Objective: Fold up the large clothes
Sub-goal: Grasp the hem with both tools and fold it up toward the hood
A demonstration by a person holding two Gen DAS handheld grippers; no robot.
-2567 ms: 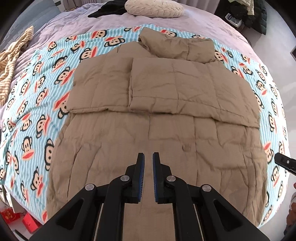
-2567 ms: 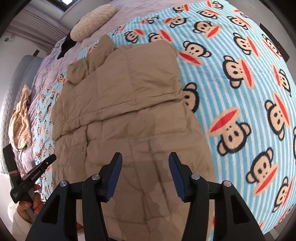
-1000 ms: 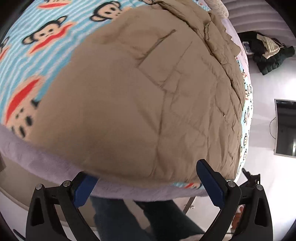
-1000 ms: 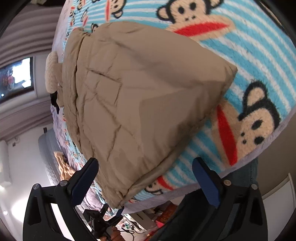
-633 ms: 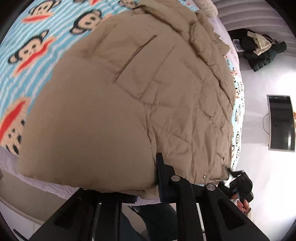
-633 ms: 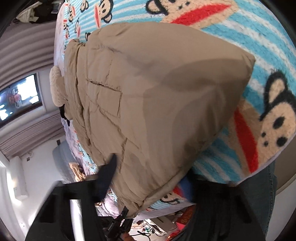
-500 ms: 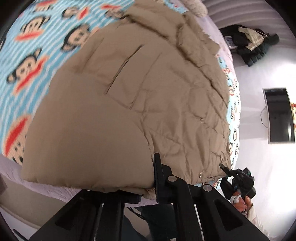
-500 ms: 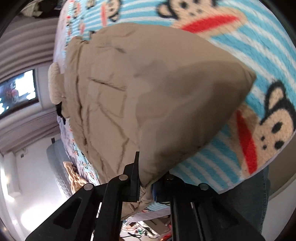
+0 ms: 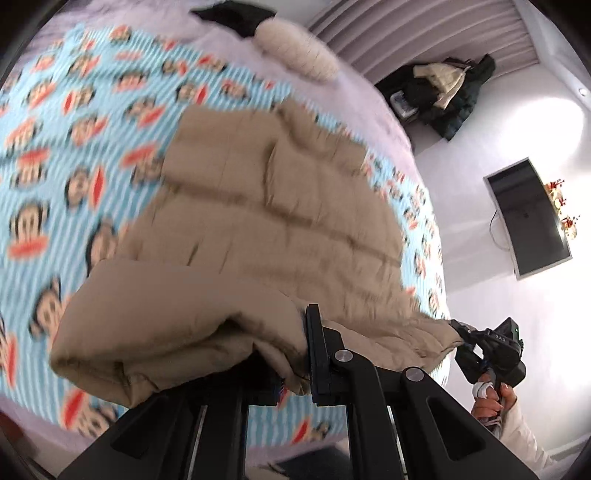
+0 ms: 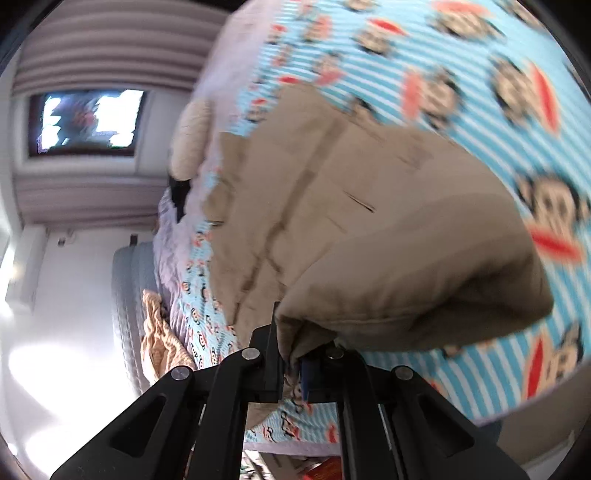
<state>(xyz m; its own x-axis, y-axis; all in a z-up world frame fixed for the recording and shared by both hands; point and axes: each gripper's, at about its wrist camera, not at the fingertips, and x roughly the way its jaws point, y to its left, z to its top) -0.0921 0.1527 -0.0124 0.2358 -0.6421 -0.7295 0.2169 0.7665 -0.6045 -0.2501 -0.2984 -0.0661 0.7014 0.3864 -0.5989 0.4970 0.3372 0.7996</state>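
The tan quilted coat point(image 9: 280, 206) lies across the middle of the left wrist view, spread on the blue striped monkey-print blanket point(image 9: 55, 155) that covers the bed point(image 9: 354, 92). Its near hem is lifted off the blanket and bulges toward the camera in the lower left of the frame. The left gripper point(image 9: 295, 373) has its jaws closed on that hem; the fabric folds over 1 finger and hides it, while the other black finger point(image 9: 316, 354) stands clear beside the cloth. At the right edge of the same frame the right gripper point(image 9: 461, 334) pinches the far corner of the hem, with a hand point(image 9: 491, 398) and a white sleeve point(image 9: 524, 435) below it.

In the right wrist view the coat point(image 10: 332, 206) fills the centre and its raised corner swells toward the right of the frame. The right gripper point(image 10: 291, 373) sits at the lower centre, jaws clamped on the corner's edge, which is bunched between them.

A cream pillow point(image 9: 299, 55) and a black garment point(image 9: 232, 16) lie at the top of the left wrist view, a wall screen point(image 9: 528, 218) at the right. The frames are blurred.
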